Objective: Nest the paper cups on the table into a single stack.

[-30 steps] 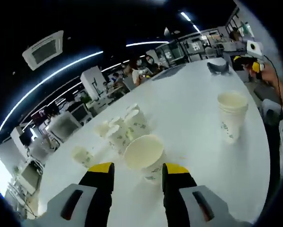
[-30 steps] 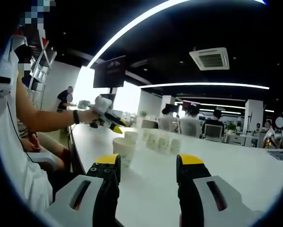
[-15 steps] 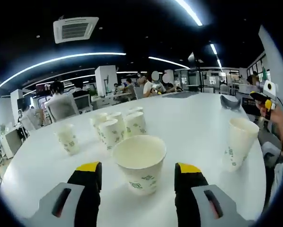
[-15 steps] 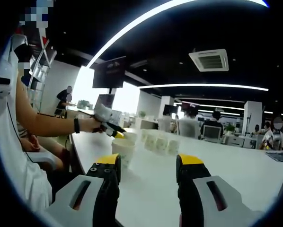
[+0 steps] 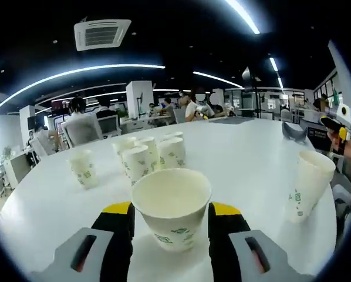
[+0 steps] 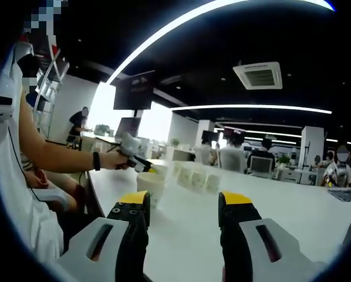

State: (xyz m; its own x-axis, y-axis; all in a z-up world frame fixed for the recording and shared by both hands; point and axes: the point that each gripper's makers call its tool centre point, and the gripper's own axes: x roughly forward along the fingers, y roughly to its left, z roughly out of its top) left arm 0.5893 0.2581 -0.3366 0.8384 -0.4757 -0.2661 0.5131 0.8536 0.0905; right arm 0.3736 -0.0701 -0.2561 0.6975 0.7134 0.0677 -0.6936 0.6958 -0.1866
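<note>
A white paper cup (image 5: 171, 214) with green print stands on the white round table (image 5: 246, 158) between my left gripper's (image 5: 171, 216) yellow-tipped jaws, which press its sides just below the rim. A short stack of nested cups (image 5: 307, 185) stands to the right. Several loose cups (image 5: 149, 155) cluster behind, and one cup (image 5: 83, 169) stands apart on the left. In the right gripper view my right gripper (image 6: 184, 205) is open over the table with nothing between its jaws. There the left gripper (image 6: 137, 161), held by a person's hand, sits at the cup (image 6: 149, 185).
A dark object (image 5: 293, 130) lies near the table's far right edge. The right gripper (image 5: 340, 126) shows at the right edge of the left gripper view. A person's arm (image 6: 58, 153) reaches in from the left. Desks, chairs and people fill the office behind.
My left gripper's jaws have drawn closer together around the cup, which now looms larger. The right gripper has stayed still and open.
</note>
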